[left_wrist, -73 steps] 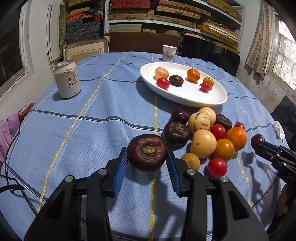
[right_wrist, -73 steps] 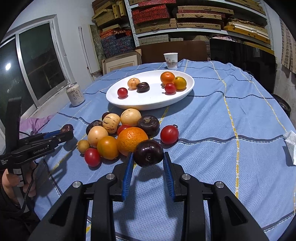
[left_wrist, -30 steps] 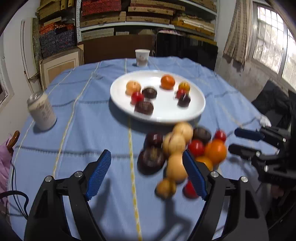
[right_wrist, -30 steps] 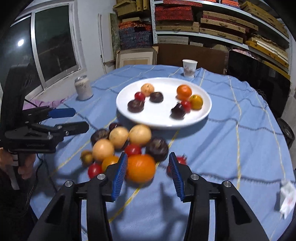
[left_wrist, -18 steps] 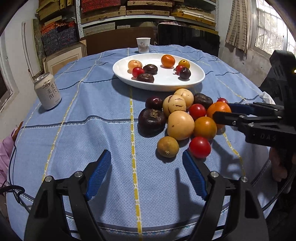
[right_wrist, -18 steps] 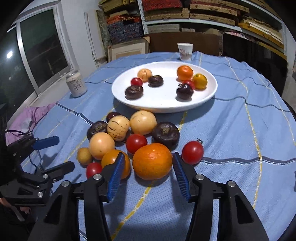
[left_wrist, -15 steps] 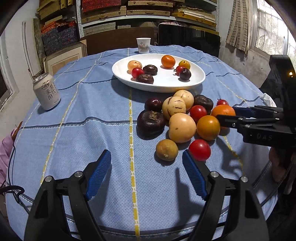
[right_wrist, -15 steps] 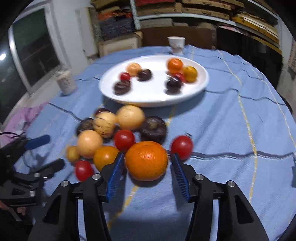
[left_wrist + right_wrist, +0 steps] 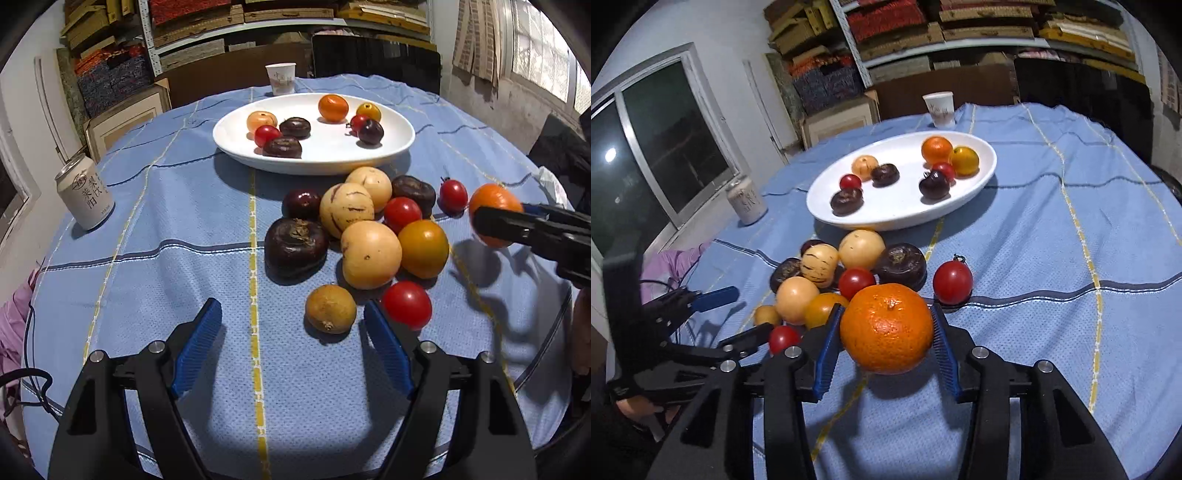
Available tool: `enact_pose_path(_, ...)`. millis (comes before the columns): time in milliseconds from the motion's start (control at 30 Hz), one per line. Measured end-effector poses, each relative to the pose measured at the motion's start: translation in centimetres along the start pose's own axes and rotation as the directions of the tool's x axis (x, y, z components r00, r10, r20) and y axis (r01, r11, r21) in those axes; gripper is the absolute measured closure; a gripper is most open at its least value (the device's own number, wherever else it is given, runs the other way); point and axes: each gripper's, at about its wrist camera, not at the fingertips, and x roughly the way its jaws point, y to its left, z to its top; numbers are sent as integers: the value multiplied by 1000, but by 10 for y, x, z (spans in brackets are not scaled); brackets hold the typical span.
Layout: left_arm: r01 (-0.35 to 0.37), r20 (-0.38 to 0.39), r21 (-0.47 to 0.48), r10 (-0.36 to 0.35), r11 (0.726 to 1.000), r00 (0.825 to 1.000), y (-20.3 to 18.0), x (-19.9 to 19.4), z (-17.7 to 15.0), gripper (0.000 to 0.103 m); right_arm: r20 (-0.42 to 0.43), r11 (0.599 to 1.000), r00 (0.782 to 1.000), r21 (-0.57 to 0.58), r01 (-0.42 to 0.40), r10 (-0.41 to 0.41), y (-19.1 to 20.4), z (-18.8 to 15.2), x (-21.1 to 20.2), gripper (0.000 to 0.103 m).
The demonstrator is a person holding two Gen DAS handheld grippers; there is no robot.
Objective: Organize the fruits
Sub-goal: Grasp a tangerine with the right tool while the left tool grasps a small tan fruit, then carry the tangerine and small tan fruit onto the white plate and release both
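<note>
The right hand-held gripper holds a large orange between its ribbed blue pads, the jaws closing on its dimpled, glossy skin; the fruit sits lifted just above the blue woven cloth of the round counter. In the left wrist view the same orange shows at the right edge, gripped by black fingers.

The left hand-held gripper stands wide and holds nothing, its blue ridged pads low over the cloth. A small round brown-yellow fruit with a rough, matte skin lies between the pads, close to the right one, but untouched. Just beside it is a smooth red cherry tomato.

Beyond them lies the loose cluster: a large dark purple wrinkled fruit, a pale tan smooth round fruit, a cream fruit with dark streaks, a yellow-orange tomato and further red tomatoes, all touching or nearly so.

Farther back, a glossy white oval plate holds eight small fruits: dark, red, orange and yellow ones. A white paper cup stands behind it, and a pale aluminium can stands upright well to the left.
</note>
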Motion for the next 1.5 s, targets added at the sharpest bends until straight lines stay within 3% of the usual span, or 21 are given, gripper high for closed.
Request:
enact_pose_path(67,2,-13,16,-2,1000,1000,-2,3,1,41,22,1000,1000,-30,5,-4,6,-2,-5,56)
enact_pose_path(200,21,-24,44,-20,999,1000,-7,6,0,56,13,1000,1000,-16,0,0,3,1,-2,56)
enact_pose_path(267,24,-16,55,-23,998,1000,-9,5,-1,75,16,1000,1000,-14,-2,3,2,2,-2,56)
enact_pose_path(433,65,0,14,-65,998,998,-1,1,-2,75,25,1000,1000,-5,-6,7,1,1,-3,56)
enact_pose_path(800,77,35,-21,-77,997,996,5,-6,-3,75,37,1000,999,1,-8,8,0,0,-5,56)
enact_pose_path(1267,17,73,-53,-13,998,997,7,-16,-5,75,49,1000,999,6,-9,9,-1,0,-7,56)
enact_pose_path(1500,13,92,-70,-7,997,996,12,-26,2,75,46,999,999,13,29,-30,-5,1,-9,56)
